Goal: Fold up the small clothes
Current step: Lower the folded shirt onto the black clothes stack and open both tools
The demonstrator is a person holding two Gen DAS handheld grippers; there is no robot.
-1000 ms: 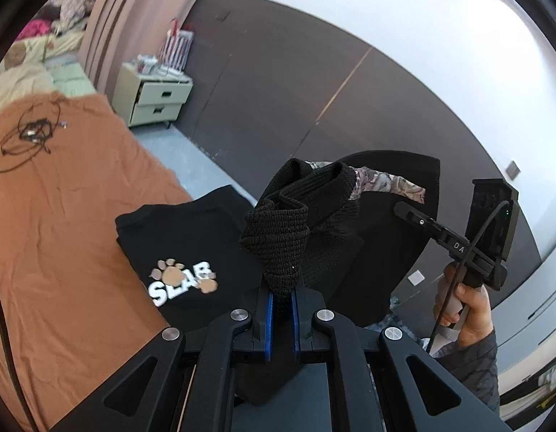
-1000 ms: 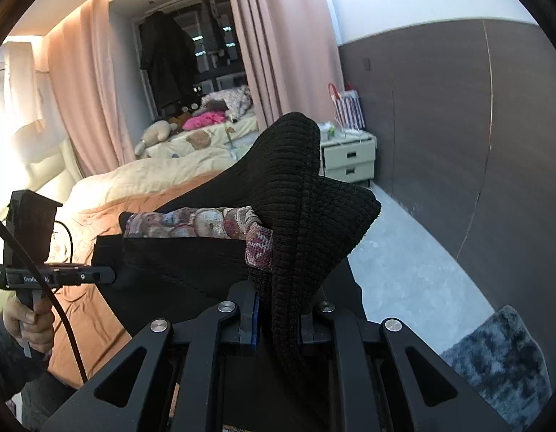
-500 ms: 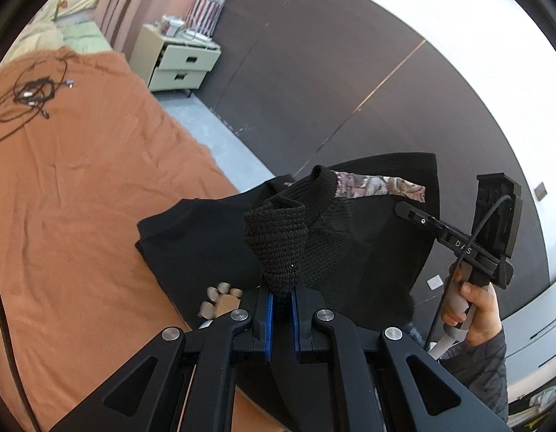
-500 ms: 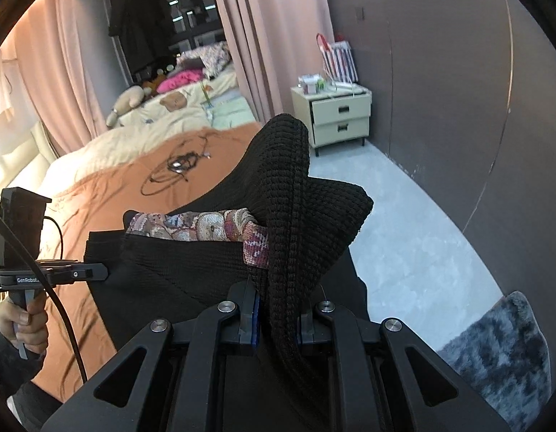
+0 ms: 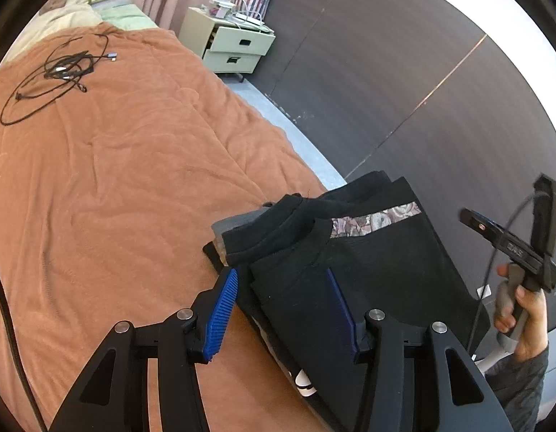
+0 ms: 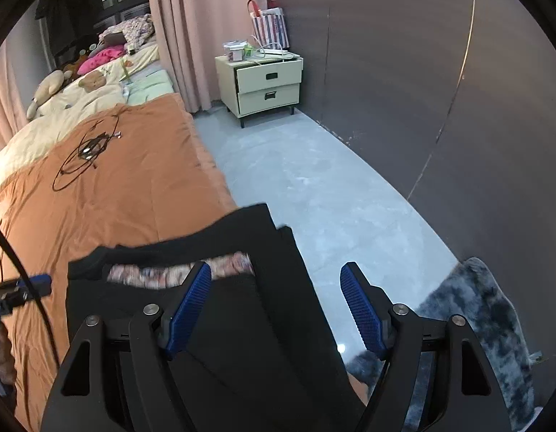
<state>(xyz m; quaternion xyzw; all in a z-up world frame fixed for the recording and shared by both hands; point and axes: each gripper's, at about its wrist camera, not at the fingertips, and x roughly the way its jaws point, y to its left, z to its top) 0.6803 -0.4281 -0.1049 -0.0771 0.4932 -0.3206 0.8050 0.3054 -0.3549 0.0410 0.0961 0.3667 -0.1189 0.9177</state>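
**Inspector A:** Starting nearest, in the left wrist view: the left gripper (image 5: 281,309) is standing part open, having just been opening, with its blue pads (image 5: 220,318) clear of cloth. The black knit garment (image 5: 368,270) is lying below and between them, pinched by neither pad. It is resting folded on a stack of dark clothes (image 5: 229,243) at the near edge of the orange blanket (image 5: 116,187).

**Inspector B:** The right wrist view is showing the right gripper (image 6: 274,309) spread wide, jaws also just having been opening, nothing clamped. The garment (image 6: 242,324) is lying under its left pad, and the patterned band (image 6: 177,270) is blurring there; the right pad is hanging over grey floor (image 6: 314,180).

**Inspector A:** The band (image 5: 375,217) is reading sharp from my side, running across the garment's far end. I am also seeing the person's right hand (image 5: 519,309) gripping that tool's handle, which your view is not giving.

**Inspector B:** Mine is showing a dark shaggy rug (image 6: 487,309) on the floor at right, unseen in yours.

**Inspector A:** Farther out, a coiled black cable (image 5: 58,75) is lying on the blanket, well apart from the clothes.

**Inspector B:** Beyond that, the pale nightstand (image 6: 263,82) is standing against the dark wall, its top drawer slightly pulled out, with a striped bag (image 6: 270,25) on top. Only my view is taking in the plush toys (image 6: 51,86) at the bed's head.
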